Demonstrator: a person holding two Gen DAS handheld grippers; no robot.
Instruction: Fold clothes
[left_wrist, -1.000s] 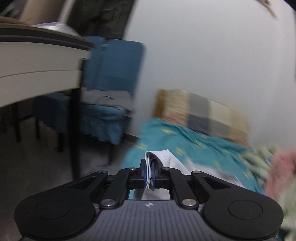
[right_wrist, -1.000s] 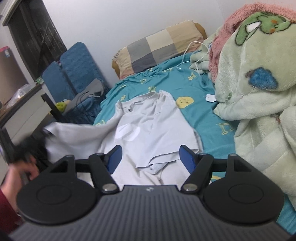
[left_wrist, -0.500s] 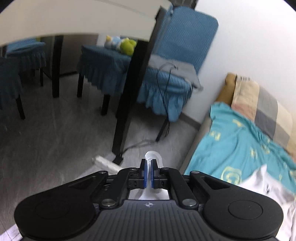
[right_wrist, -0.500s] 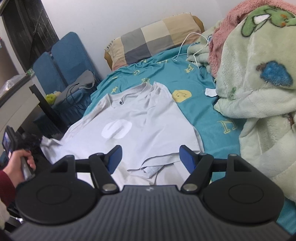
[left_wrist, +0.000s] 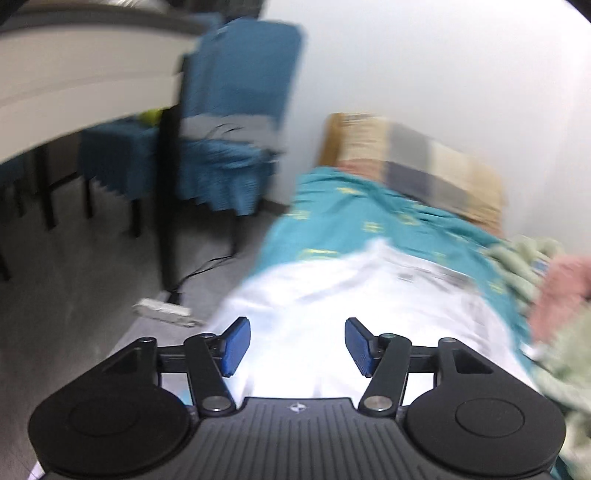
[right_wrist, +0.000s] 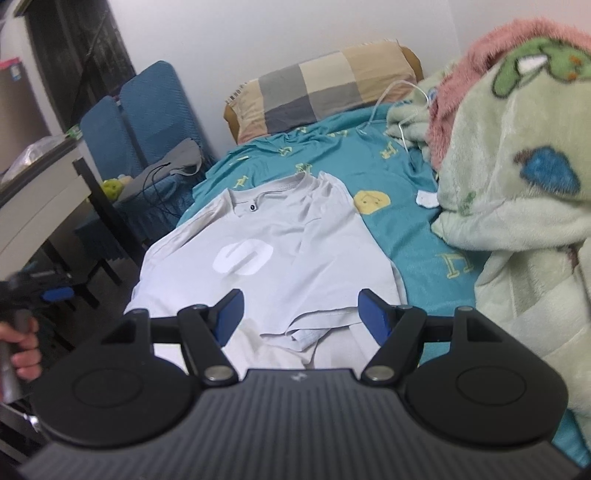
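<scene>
A: Left wrist view, item one?
B: Left gripper, fingers spread wide with blue pads, nothing between them. The picture is blurred by motion.

A: Item two?
B: T-shirt, pale grey-white, overexposed here, lying on the bed directly ahead of the fingers. Whether the fingers touch the cloth cannot be told.

A: Surroundings in that view?
B: Teal sheet with yellow marks on the bed; checked pillow at the head against the white wall; blue chairs left of the bed; a pale worktop at upper left; a white power strip on the grey floor; a green fleece blanket at the right edge.

A: Right wrist view, item one?
B: Right gripper, fingers spread wide, empty, hanging above the shirt's near hem.

A: The T-shirt there?
B: T-shirt spread front up on the bed, collar toward the pillow, a white oval print on the chest. Its left side drapes over the bed's edge; the hem nearest the camera is rumpled and partly turned under.

A: Anything else?
B: Left gripper at the far left, off the bed's side, held by a hand; its fingers are blurred. The green blanket with cartoon patches is heaped on the right, a pink one behind it, a white cable near the pillow, and blue chairs at left.
</scene>
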